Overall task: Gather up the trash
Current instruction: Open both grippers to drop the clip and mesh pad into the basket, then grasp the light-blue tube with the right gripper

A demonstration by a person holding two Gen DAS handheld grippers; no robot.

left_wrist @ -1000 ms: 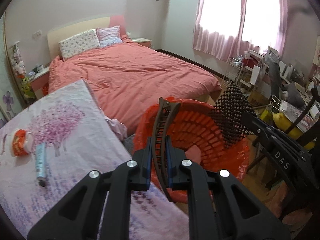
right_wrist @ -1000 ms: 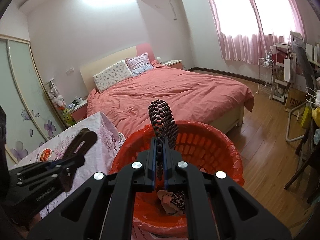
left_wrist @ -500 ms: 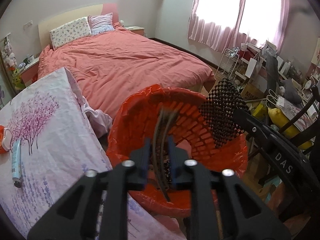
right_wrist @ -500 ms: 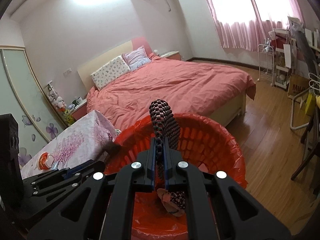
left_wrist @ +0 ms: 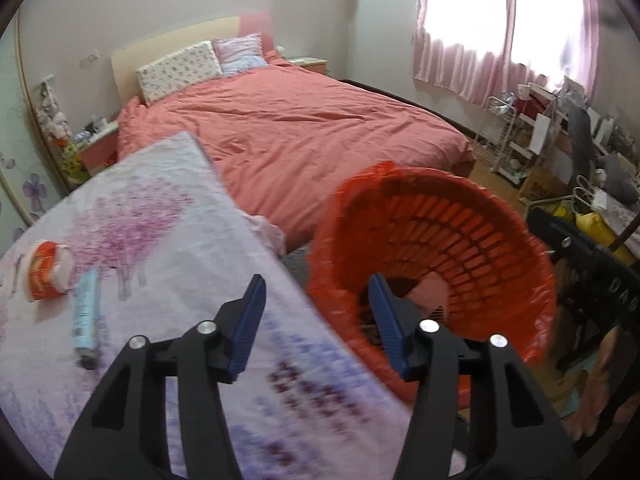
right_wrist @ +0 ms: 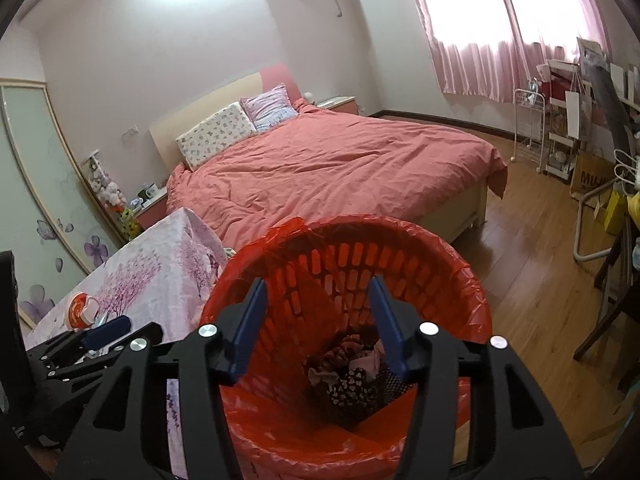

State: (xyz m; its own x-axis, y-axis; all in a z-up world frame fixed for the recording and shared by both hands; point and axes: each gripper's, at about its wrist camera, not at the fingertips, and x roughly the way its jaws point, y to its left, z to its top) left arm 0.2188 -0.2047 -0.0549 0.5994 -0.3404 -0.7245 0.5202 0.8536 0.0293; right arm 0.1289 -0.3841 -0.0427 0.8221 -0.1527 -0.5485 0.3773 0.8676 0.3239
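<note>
Jaws wide and empty on my left gripper (left_wrist: 316, 312) and right gripper (right_wrist: 316, 316), poised over the red-lined basket (right_wrist: 460, 280) where discarded scraps (right_wrist: 352, 376) lie.

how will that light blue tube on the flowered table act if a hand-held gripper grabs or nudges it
The light blue tube lies flat on the tablecloth, and its round, narrow body could roll sideways if nudged. It looks small and probably light. If it is a soft squeeze tube, it may dent under the pads; the view is too blurred to tell.
</note>
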